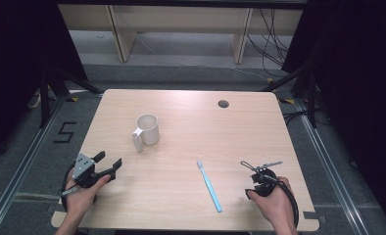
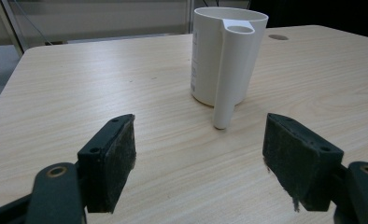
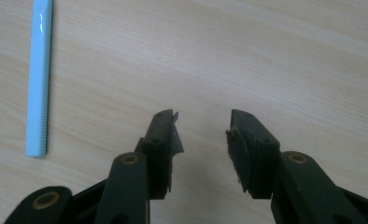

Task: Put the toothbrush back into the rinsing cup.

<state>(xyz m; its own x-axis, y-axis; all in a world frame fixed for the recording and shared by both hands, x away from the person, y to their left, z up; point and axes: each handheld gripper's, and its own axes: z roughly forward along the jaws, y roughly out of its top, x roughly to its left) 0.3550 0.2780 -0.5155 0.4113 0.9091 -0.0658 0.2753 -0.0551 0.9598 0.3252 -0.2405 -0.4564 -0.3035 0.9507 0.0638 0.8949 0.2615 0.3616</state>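
From the high view we see the left gripper (image 1: pixel 108 163) at the near left of the bench (image 1: pixel 259 127), its jaws spread and empty, pointing toward the white cup (image 1: pixel 148 129). The blue toothbrush (image 1: pixel 209 186) lies flat between our hands, apart from the right gripper (image 1: pixel 253 168).

In the left gripper view the cup (image 2: pixel 219 60) stands upright ahead of the spread jaws, untouched.

In the right gripper view our jaws stand part open over bare wood, nothing between them; the toothbrush (image 3: pixel 38 79) lies off to their left.
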